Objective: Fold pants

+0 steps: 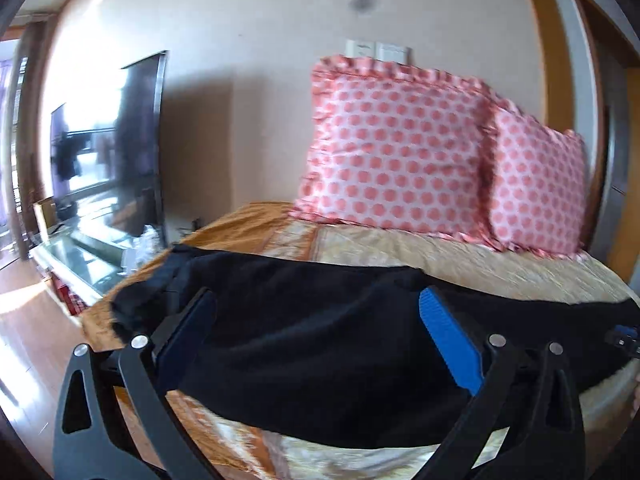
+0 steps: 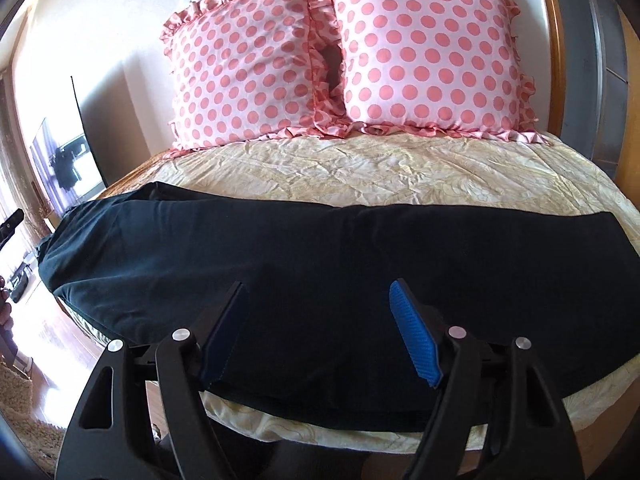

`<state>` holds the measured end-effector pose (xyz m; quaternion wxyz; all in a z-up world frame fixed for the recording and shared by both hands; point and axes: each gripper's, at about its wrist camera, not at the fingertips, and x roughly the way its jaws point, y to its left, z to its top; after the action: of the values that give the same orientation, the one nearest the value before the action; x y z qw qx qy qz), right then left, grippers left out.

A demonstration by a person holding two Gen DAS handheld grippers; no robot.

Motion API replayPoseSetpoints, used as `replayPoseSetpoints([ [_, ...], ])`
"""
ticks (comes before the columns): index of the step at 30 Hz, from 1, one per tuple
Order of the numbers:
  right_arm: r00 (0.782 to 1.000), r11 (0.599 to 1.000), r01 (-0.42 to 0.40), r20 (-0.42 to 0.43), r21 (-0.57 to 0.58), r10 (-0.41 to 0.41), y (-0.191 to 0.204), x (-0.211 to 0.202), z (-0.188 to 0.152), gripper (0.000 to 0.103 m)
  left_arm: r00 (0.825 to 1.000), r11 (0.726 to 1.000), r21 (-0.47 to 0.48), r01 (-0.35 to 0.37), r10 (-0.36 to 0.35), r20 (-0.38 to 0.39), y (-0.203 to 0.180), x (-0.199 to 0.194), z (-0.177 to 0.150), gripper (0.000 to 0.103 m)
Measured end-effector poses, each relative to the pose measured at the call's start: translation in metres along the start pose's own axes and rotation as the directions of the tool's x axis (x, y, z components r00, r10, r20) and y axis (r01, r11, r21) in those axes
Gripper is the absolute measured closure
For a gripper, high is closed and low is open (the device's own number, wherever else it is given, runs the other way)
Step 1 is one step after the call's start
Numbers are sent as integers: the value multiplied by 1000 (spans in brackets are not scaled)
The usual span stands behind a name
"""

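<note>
Black pants (image 2: 280, 264) lie lengthwise across the near part of the bed (image 2: 360, 168), folded into one long strip. In the right wrist view they reach from the left bed edge to the right edge. My right gripper (image 2: 318, 300) is open and empty, hovering above the middle of the pants near the front edge. In the left wrist view the pants (image 1: 312, 340) fill the foreground, with the bunched end at the left. My left gripper (image 1: 318, 304) is open and empty above the left part of the pants. The right gripper's tip (image 1: 624, 338) shows at the far right.
Two pink polka-dot pillows (image 2: 340, 60) lean against the wall at the head of the bed. A television (image 1: 108, 140) on a glass-topped stand (image 1: 80, 260) is left of the bed. Wooden floor (image 1: 28, 340) lies to the left. A wooden door frame (image 2: 560, 40) is at the right.
</note>
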<state>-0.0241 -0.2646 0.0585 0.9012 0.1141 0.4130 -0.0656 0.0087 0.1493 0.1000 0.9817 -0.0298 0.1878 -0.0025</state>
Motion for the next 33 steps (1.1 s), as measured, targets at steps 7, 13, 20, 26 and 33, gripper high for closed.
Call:
replayPoseSetpoints([
  [7, 989, 952, 90, 86, 294, -120, -88, -44, -11, 31, 976, 978, 78, 192, -182, -121, -80, 37, -19, 2],
  [13, 936, 769, 255, 50, 586, -349, -193, -86, -29, 38, 903, 931, 32, 364, -344, -256, -111, 51, -50, 2],
  [20, 916, 745, 319, 11, 586, -400, -219, -81, -32, 38, 879, 902, 68, 426, -395, -267, -132, 47, -57, 2],
  [26, 926, 769, 295, 27, 567, -376, -217, -73, -30, 38, 806, 852, -107, 513, -521, -281, -118, 57, -55, 2],
  [33, 924, 782, 322, 3, 533, -382, -215, -61, -27, 58, 747, 798, -258, 545, -602, -281, -108, 65, -55, 2],
])
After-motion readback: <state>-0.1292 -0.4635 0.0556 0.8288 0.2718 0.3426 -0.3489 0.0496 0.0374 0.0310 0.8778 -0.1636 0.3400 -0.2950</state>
